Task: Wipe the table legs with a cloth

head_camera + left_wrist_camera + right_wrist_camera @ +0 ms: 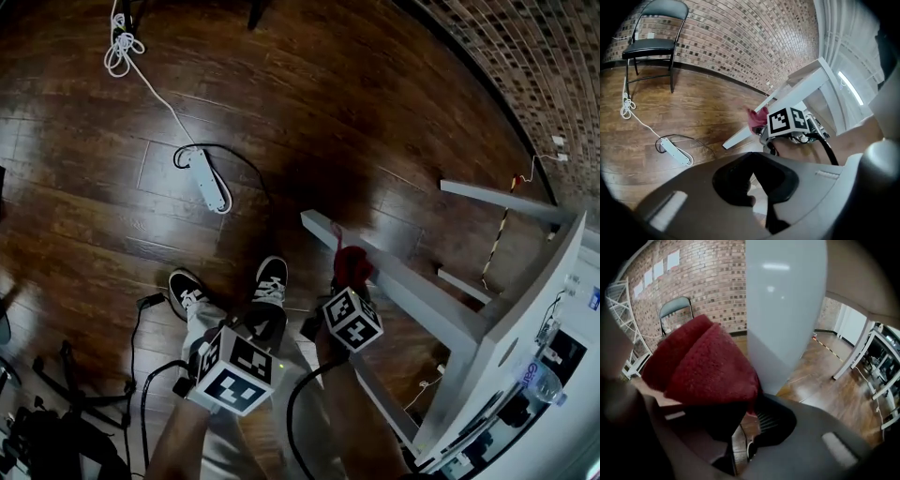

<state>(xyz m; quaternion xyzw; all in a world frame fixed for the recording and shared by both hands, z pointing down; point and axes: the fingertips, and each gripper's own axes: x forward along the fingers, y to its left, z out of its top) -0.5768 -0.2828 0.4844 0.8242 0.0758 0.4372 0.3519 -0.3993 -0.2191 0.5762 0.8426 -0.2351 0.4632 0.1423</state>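
Currently the right gripper [745,404] is clamped on a red cloth [703,366], jaws partway apart w/ the fabric bunched btwn them. The cloth lies right against a white table leg [785,310]; the table [548,286] is tipped on its side. The left gripper [752,187] has its jaws fully together, nothing in them, above the person's shoes [270,281], apart from that leg

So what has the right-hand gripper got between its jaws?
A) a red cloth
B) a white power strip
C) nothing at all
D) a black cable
A: the right gripper view shows the right gripper clamped on the red cloth, right beside the white table leg, while the power strip lies apart on the floor.
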